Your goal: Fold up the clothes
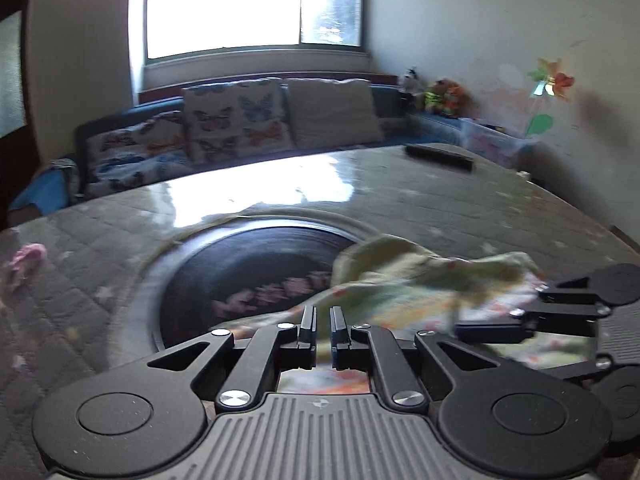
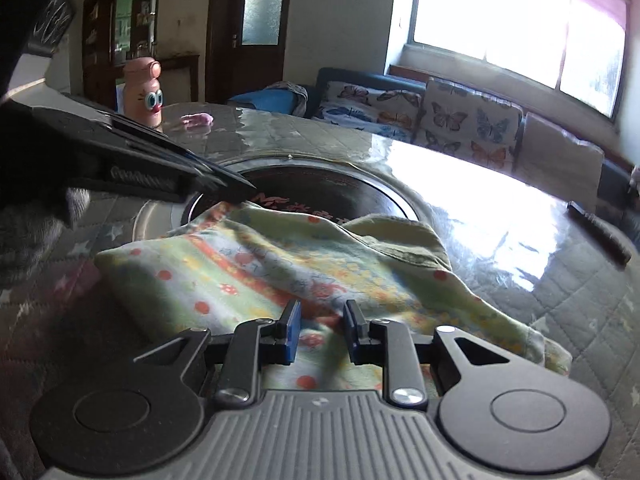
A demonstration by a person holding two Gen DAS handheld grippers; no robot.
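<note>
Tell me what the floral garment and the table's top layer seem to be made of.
Pale green floral garment: looks like soft matte woven cotton, since it creases and drapes. Quilted grey table cover: apparently stitched fabric under a glossy clear sheet, since it mirrors the window glare.

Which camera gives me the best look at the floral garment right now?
The right wrist view: the floral garment fills the middle, rumpled on the table. The left wrist view shows only a blurred bunch, partly hidden by the right gripper.
</note>
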